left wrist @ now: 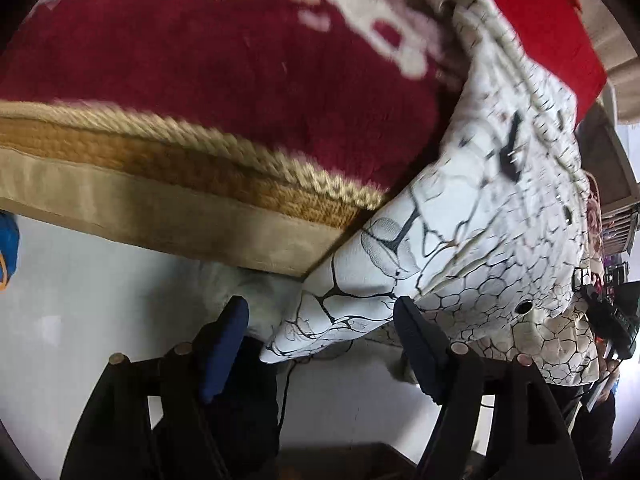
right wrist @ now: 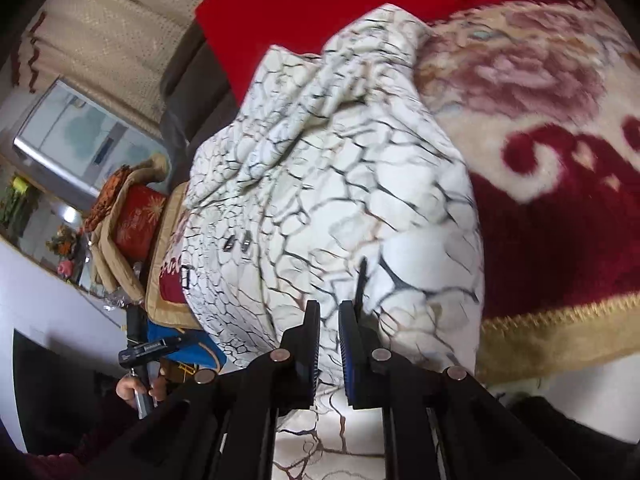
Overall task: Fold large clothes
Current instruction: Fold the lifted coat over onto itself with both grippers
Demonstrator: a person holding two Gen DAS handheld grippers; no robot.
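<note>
White cloth printed with a black crackle pattern, the garment (left wrist: 472, 216), lies heaped on a dark red and cream blanket (left wrist: 224, 76) that covers a bed, and one end of it spills over the blanket's gold braided edge (left wrist: 168, 152) toward the pale floor (left wrist: 80, 280). In the left wrist view the left gripper (left wrist: 320, 336) has its jaws spread wide, with a hanging corner of the garment lying between the two blue-padded fingers (left wrist: 224, 344) but not clamped by either; whether the cloth touches the right-hand finger is hard to tell. In the right wrist view the right gripper (right wrist: 329, 344) has its jaws pressed nearly together, pinching a fold of the garment (right wrist: 320, 184) at its near edge, and the cloth runs down between the fingers and out below them. Two small dark buttons (right wrist: 236, 243) show on the garment's left side. A bright red sheet (right wrist: 320, 4) lies beyond the garment's far end, just beside it. At the left of the right wrist view, a hand (right wrist: 136, 390) grips the handle of the other gripper, near a blue item (right wrist: 188, 344) at the bed's edge.
</note>
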